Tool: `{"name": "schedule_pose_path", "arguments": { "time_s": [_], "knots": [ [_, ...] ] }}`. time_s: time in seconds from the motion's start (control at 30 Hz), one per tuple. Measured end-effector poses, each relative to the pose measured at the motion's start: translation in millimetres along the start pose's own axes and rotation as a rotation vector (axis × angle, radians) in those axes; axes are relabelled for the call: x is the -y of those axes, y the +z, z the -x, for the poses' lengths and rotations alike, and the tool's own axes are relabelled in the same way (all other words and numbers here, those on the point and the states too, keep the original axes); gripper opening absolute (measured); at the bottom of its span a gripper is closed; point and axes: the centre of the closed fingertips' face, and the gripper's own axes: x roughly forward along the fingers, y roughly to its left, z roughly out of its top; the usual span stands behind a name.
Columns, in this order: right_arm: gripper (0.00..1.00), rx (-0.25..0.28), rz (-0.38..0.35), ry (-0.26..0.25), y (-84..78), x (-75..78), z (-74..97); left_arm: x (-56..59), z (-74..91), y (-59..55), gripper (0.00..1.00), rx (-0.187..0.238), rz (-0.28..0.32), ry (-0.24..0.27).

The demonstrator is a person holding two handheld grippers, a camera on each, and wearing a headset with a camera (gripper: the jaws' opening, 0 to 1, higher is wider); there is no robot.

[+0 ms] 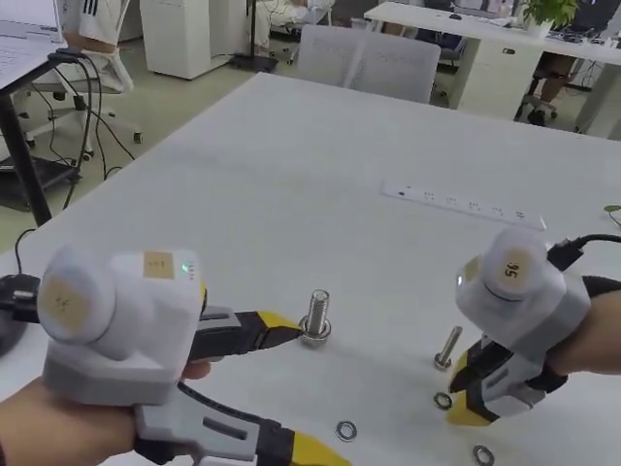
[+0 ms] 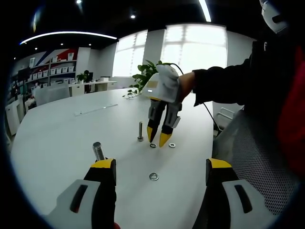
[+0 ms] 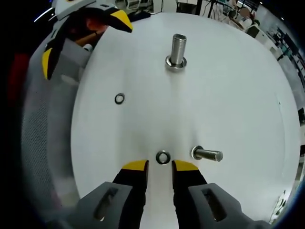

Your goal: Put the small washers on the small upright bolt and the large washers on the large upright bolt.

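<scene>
The white table (image 1: 291,175) carries everything. It looks smooth and hard, so flat metal is likely to skate on it.

The left gripper (image 2: 159,166) is spread wide and holds nothing, one yellow tip close beside the large bolt (image 1: 315,318). The right gripper (image 3: 159,166) has its jaws a narrow way apart, also empty, pointing down at the table near the small bolt (image 3: 207,154).

Both bolts stand on their heads, threads up, well apart from each other. They look like stiff steel. The large one sits on a broad base, while the thin one probably tips at a nudge, so a washer should go down over it from straight above.

Three washers lie flat on the table and none is on a bolt yet:
- The front washer (image 3: 163,157) is just ahead of the right gripper's tips and just beside the small bolt.
- The middle washer (image 3: 119,98) lies between the two grippers.
- The third washer (image 1: 482,454) lies near the table's front edge.

I cannot tell which are large and which small.

They should be light, rigid, thin and slippery, with almost no height to catch. The sensible hold is across the outer rim, tips pressed to the table on opposite sides and closed slowly, leaving the hole clear for the thread.
</scene>
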Motion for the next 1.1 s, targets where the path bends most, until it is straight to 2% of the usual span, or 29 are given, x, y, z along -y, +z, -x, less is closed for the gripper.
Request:
{"name": "schedule_pose_path", "arguments": {
  "time_s": [0.23, 0.53, 1.1],
  "knots": [
    [0.21, -0.013, 0.022, -0.009, 3.0, 1.5, -3.3, -0.6, 0.3, 0.8, 0.76, 0.006, 0.002, 0.003],
    [0.2, -0.058, 0.06, -0.025, 3.1, 1.3, -4.0, -0.6, -0.4, 1.0, 0.76, 0.008, 0.005, 0.002],
    [0.15, -0.072, 0.078, -0.027, 3.6, 2.1, -3.6, -0.9, -1.0, 0.6, 0.76, 0.0, 0.006, 0.001]
  ]
}}
